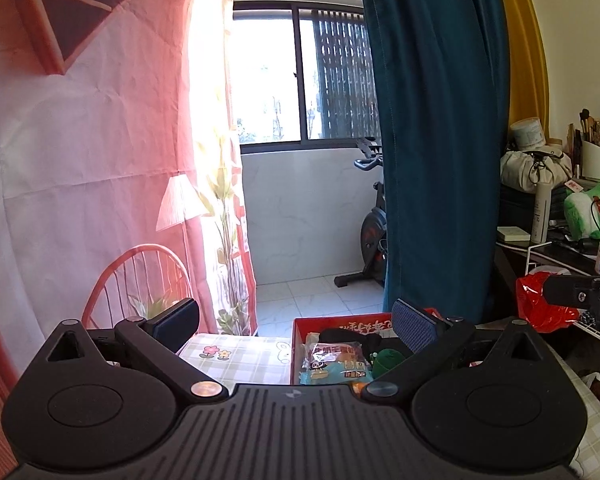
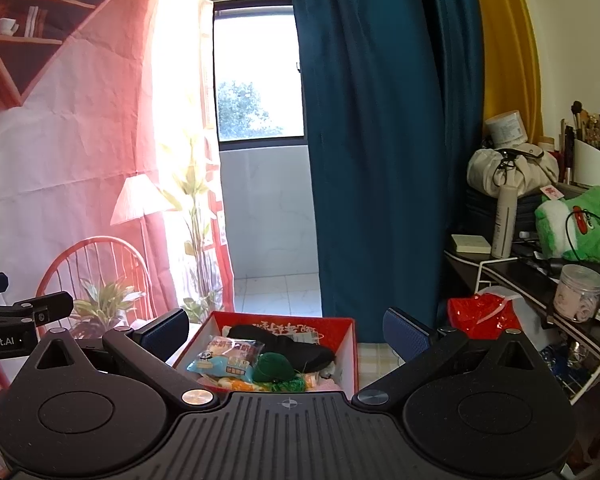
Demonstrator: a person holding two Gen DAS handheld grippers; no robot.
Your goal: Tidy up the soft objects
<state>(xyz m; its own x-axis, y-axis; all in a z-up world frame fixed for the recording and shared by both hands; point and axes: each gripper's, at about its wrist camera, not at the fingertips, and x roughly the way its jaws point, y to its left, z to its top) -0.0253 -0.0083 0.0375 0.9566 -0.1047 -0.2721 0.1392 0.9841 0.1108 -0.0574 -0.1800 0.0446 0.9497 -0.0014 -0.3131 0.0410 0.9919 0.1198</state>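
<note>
A red box (image 2: 348, 332) stands on a checked tablecloth and holds soft things: a black cloth (image 2: 284, 344), a dark green yarn ball (image 2: 274, 366) and a light blue snack packet (image 2: 224, 356). The box also shows in the left wrist view (image 1: 298, 336), with the packet (image 1: 332, 364) and the green ball (image 1: 388, 360). My left gripper (image 1: 296, 324) is open and empty, held above the table's edge, left of the box. My right gripper (image 2: 286, 330) is open and empty, above the box's near side.
A teal curtain (image 2: 380, 140) hangs behind the box. A cluttered dark desk (image 2: 512, 268) stands at the right with a green plush toy (image 2: 580, 224), a beige pouch (image 2: 508, 172), a brush holder and a red plastic bag (image 2: 480, 316). A printed pink backdrop (image 2: 80, 140) hangs at the left.
</note>
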